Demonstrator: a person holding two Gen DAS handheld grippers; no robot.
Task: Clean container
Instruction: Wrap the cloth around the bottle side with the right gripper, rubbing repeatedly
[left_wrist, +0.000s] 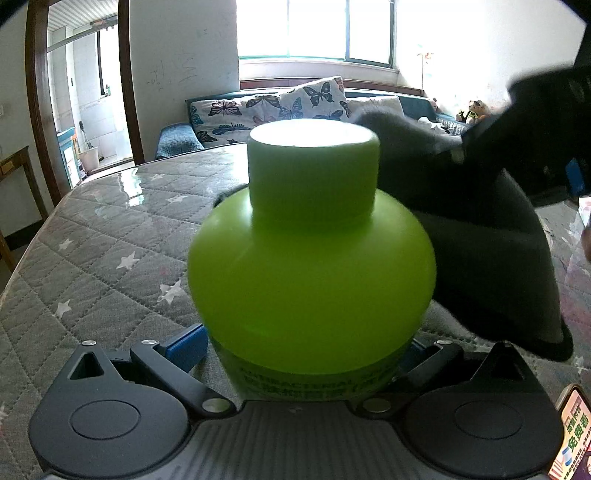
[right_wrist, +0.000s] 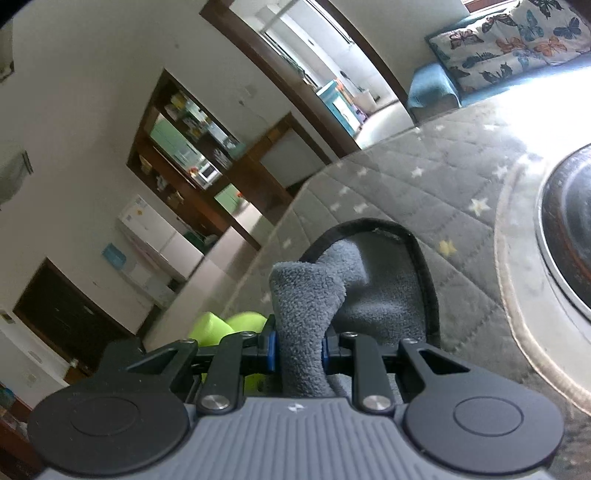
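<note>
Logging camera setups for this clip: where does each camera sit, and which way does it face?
Left wrist: sits on the left gripper, facing along the table toward a sofa and window; own fingers clamp the green bottle.
Right wrist: sits on the right gripper, tilted, facing across the table toward shelves; own fingers pinch the grey cloth.
Shared: bottle, cloth, quilted star tablecloth.

Left wrist view level, close behind green bottle (left_wrist: 312, 254); right wrist view tilted; shared quilted table (right_wrist: 424, 192)
</note>
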